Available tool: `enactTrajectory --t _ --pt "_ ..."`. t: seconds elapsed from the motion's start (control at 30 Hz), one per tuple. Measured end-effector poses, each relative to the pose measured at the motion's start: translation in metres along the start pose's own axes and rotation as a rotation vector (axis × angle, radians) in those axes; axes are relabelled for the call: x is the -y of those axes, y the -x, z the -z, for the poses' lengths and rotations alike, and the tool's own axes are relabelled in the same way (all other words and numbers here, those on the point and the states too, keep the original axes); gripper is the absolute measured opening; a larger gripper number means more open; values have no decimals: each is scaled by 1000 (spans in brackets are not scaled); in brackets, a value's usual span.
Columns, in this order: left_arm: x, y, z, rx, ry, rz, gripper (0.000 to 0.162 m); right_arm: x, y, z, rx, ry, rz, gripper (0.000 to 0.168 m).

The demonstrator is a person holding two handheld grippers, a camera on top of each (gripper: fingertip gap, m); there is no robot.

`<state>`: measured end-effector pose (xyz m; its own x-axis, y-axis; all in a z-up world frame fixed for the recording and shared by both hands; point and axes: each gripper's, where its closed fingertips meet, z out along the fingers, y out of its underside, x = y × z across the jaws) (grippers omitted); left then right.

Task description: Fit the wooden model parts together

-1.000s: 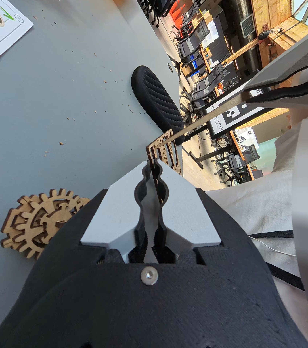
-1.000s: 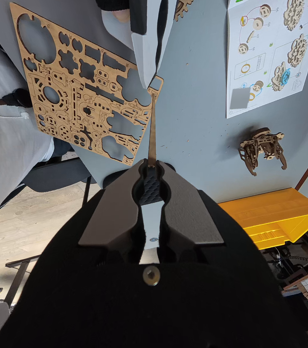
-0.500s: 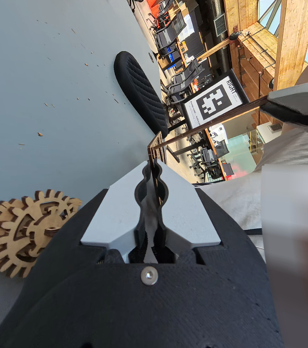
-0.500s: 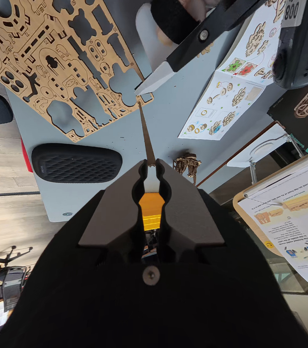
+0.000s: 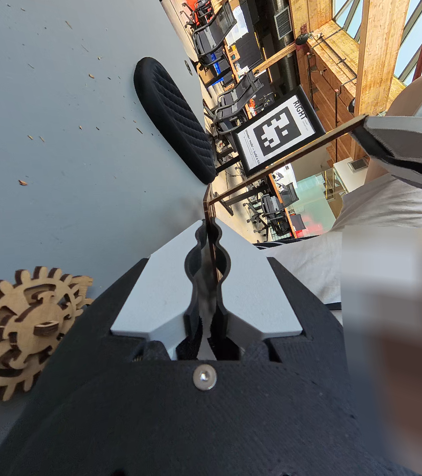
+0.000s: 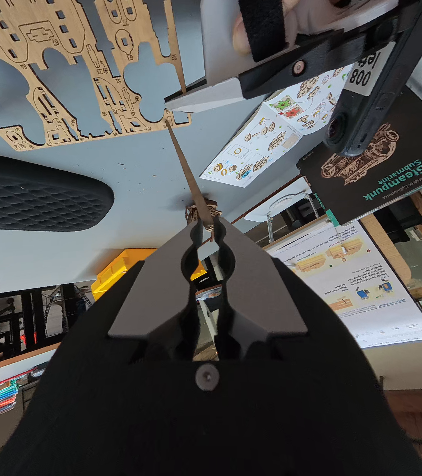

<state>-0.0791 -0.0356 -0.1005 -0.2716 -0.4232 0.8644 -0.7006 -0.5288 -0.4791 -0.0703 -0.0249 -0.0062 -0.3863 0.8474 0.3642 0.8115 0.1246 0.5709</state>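
Two hand-held grippers hold one thin wooden parts sheet [image 6: 57,77] up above a grey surface [image 5: 63,154]. The left hand-held gripper [image 5: 208,226], with pale grey fingers, is clenched on one corner of the sheet, seen edge-on in the left wrist view. The right hand-held gripper [image 6: 206,224], with dark fingers, is clenched on another part of the sheet's edge. In the right wrist view the sheet's laser-cut face shows many empty cut-outs. On the surface lie a wooden gear assembly [image 5: 16,332], a black padded rest [image 5: 176,131], an instruction leaflet [image 6: 269,139] and a small wooden model piece [image 6: 204,208] beside a yellow bin [image 6: 127,273].
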Motion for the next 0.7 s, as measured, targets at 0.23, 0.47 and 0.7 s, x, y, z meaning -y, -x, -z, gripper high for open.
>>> enactTrajectory --t 0.23,0.47,0.7 --pt "-3 1 -2 -15 9 26 0 10 0 4 -242 17 208 7" --pt "-3 -1 -2 -40 7 59 0 11 -1 6 -451 54 245 8" --pt "-3 3 -2 -26 -7 95 0 14 6 9 -504 128 37 7"
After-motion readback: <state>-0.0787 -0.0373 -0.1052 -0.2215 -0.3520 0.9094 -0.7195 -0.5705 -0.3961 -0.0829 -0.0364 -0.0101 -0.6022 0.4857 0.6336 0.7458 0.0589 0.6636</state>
